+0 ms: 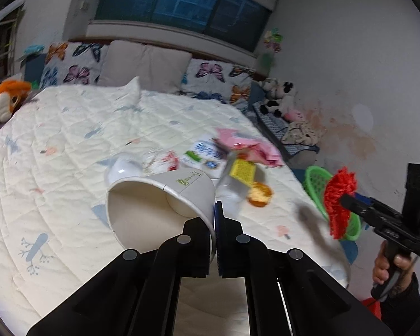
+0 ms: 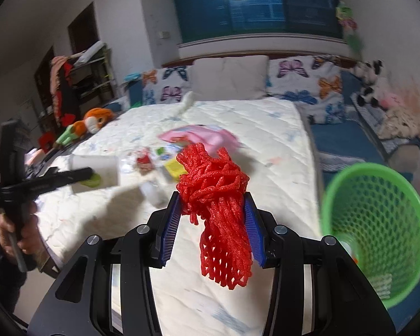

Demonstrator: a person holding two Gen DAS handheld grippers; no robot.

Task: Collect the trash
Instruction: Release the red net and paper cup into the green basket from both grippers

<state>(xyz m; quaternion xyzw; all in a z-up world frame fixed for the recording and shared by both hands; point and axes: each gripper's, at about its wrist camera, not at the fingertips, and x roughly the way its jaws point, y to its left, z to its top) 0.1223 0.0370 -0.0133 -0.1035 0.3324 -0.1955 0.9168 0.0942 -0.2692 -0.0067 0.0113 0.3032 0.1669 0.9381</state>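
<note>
L claw (image 1: 215, 224) clamped on paper cup (image 1: 159, 204) rim | R claw (image 2: 212, 224) squeezing red foam net (image 2: 218, 196) | green basket (image 2: 378, 224) just R of it | wrappers (image 1: 238, 151) ahead left to collect

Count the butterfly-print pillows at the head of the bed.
2. One butterfly pillow leans left of the plain beige cushion, the other butterfly pillow right of it. Others may hide behind them or outside the frame.
</note>
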